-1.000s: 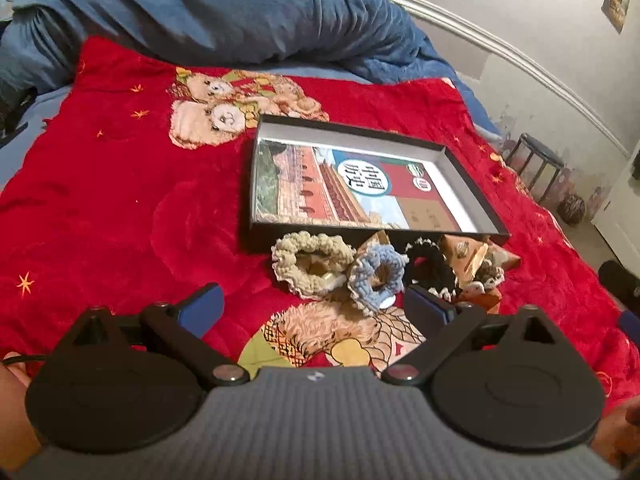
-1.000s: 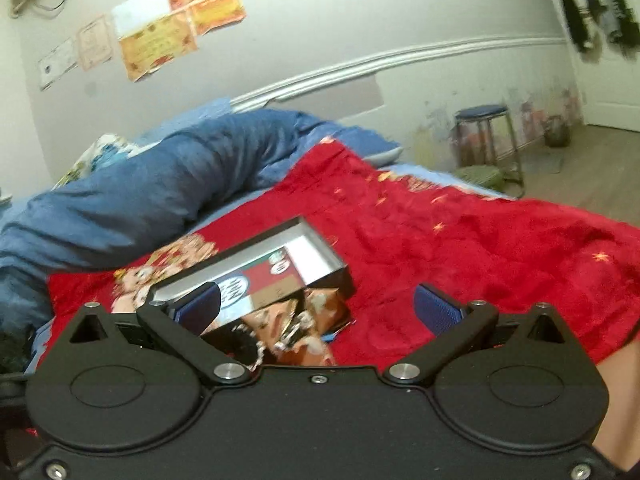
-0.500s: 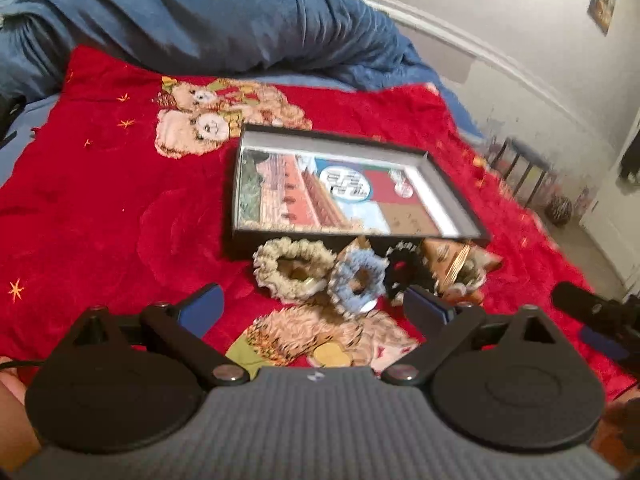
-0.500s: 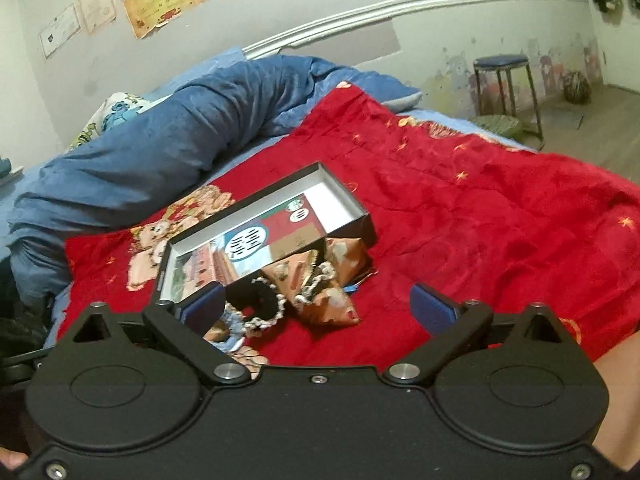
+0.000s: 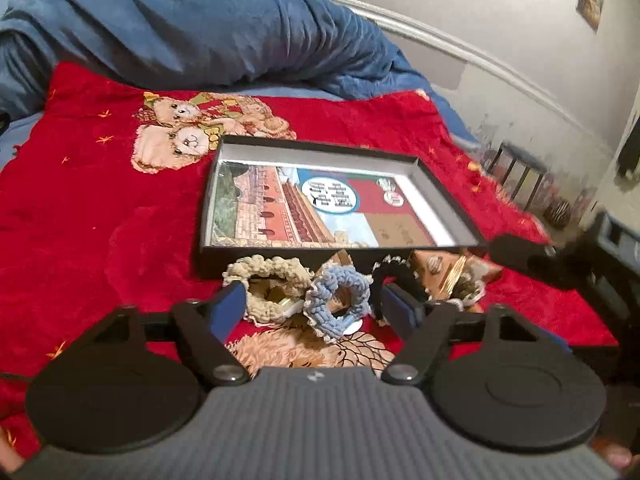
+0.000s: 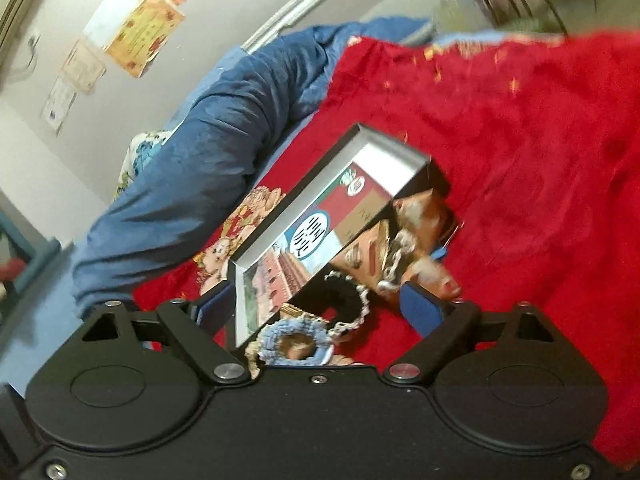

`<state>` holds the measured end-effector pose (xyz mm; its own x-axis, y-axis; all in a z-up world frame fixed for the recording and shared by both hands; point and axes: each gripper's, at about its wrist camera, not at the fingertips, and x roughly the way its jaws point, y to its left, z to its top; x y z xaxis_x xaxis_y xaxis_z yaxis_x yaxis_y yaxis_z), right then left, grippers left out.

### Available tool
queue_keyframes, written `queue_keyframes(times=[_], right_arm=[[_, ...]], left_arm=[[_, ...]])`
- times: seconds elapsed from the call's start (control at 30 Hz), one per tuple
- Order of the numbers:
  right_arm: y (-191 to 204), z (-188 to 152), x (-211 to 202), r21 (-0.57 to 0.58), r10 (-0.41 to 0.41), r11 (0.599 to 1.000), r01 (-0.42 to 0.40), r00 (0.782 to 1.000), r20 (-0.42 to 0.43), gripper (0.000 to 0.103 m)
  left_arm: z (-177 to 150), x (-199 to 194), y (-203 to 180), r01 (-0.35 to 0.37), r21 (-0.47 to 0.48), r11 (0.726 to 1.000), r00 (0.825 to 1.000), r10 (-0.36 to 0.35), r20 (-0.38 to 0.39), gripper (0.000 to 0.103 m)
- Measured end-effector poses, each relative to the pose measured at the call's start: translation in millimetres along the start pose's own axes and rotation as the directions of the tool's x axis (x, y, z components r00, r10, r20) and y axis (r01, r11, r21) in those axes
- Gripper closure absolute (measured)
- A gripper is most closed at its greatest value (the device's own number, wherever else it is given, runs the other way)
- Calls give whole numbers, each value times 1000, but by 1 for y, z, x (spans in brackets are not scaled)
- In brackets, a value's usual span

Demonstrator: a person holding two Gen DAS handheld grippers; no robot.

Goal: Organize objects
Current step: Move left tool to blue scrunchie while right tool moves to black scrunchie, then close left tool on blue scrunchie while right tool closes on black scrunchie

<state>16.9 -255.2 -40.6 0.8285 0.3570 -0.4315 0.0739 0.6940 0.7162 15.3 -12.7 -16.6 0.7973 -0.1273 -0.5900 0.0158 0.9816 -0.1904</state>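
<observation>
Red blanket (image 5: 100, 216), black box (image 5: 440, 184), scrunchies (image 5: 340, 300) between spread left tongs (image 5: 314, 306)

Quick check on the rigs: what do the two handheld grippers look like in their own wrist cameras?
The left gripper has a grey ribbed body, black round-lobed linkage arms with silver pivot screws, and blue finger pads. The right gripper has the same shape, but its body is smooth black, with blue pads. No cables or sleeves are clearly visible.

- From the left wrist we look level and low across the red plush blanket (image 5: 80, 216), close on the shallow black cardboard box (image 5: 436, 184).
- From the right wrist we look rolled sideways, close.
- We share box (image 6: 384, 148), blue crocheted scrunchie (image 5: 340, 300) (image 6: 294, 328), rumpled blue duvet (image 5: 192, 32) (image 6: 208, 128).
</observation>
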Motion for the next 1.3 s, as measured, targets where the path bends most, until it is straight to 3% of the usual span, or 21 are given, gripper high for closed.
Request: queue_keyframes(times=[0.13, 0.23, 0.37, 0.47, 0.53, 0.67, 0.8, 0.83, 0.93, 1.03, 1.2, 1.3], right_arm=[[-6, -5, 19, 16, -15, 1000, 16, 999, -36, 24], [-7, -5, 26, 25, -19, 999, 20, 999, -47, 26], [-13, -5, 39, 73, -37, 996, 42, 997, -62, 27], [-16, -8, 48, 93, -41, 995, 47, 997, -66, 27], [-18, -9, 54, 103, -40, 994, 47, 997, -69, 27], [-23, -10, 65, 120, -52, 991, 60, 996, -74, 27], [-19, -14, 71, 98, -71, 992, 76, 996, -63, 27], [-17, -15, 71, 88, -79, 993, 84, 995, -60, 29], [-17, -16, 72, 84, -95, 991, 100, 994, -60, 36], [-21, -15, 71, 112, -86, 989, 92, 995, -56, 47], [-30, -17, 76, 158, -86, 983, 98, 993, -81, 76], [-35, -20, 84, 202, -61, 976, 78, 994, -91, 83]], left_arm=[[-6, 18, -13, -56, 96, 994, 996, 62, -57, 40], [-7, 23, -12, -56, 82, 995, 997, 60, -46, 40], [-2, 35, -11, -117, 49, 992, 992, 118, -32, 40], [-1, 43, -14, -94, 44, 995, 994, 96, -42, 40], [-2, 49, -20, -84, 68, 994, 994, 88, -58, 40], [-9, 58, -35, -140, 153, 978, 988, 148, -40, 41], [-14, 61, -44, -163, 186, 969, 985, 172, -33, 66], [-15, 60, -45, -155, 188, 970, 986, 163, -29, 75], [-16, 54, -49, -154, 186, 970, 988, 156, 4, 82], [-18, 55, -51, -150, 181, 972, 988, 155, -10, 83], [-19, 58, -53, -165, 182, 969, 984, 174, -32, 83], [-20, 58, -51, -155, 170, 973, 985, 165, -44, 85]])
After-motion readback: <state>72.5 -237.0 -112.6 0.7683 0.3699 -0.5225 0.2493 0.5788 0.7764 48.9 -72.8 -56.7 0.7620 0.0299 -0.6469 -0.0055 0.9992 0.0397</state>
